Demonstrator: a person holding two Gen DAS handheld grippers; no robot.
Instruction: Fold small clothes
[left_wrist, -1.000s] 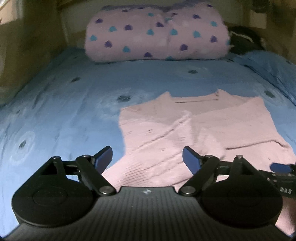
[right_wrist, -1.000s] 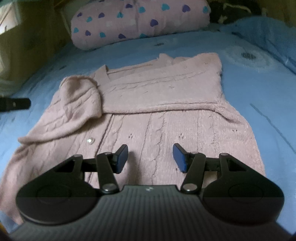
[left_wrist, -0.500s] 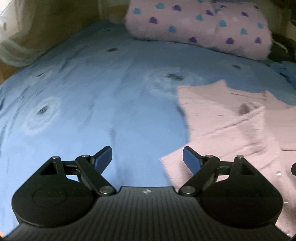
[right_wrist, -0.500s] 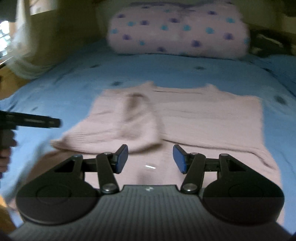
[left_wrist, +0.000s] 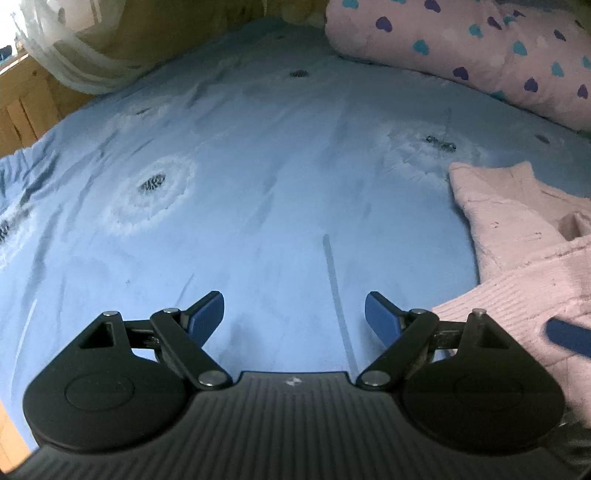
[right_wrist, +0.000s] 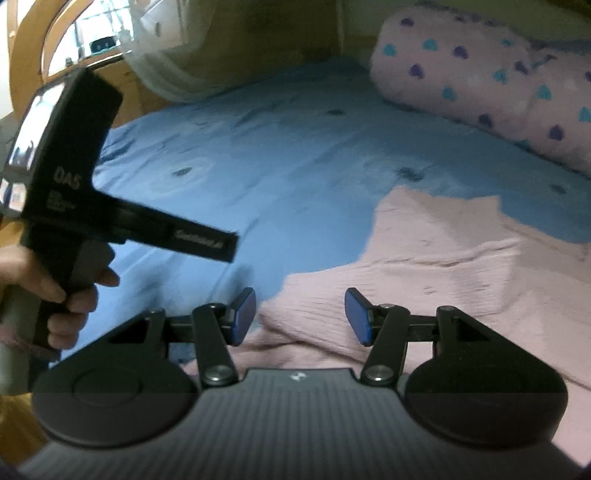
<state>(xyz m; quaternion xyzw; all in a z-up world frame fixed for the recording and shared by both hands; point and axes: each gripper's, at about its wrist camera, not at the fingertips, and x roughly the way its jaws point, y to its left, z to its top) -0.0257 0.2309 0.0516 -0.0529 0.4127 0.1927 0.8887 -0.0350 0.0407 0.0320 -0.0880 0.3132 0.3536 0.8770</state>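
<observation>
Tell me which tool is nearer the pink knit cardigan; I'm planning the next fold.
Right. The right tool hangs over the pink knit cardigan, jaws open. The left tool hangs over bare blue bedsheet, the cardigan off to its right.

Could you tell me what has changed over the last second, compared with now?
Both views swung left: the left hand-held gripper, earlier over the pink knitted cardigan, now faces bare blue bedsheet, with the cardigan at the right edge. The right hand-held gripper shifted from the cardigan's middle to its left edge. Nothing was gripped or released; both jaws stayed open and empty. The cardigan stayed partly folded, and the heart-patterned pink blanket roll stayed put.
</observation>
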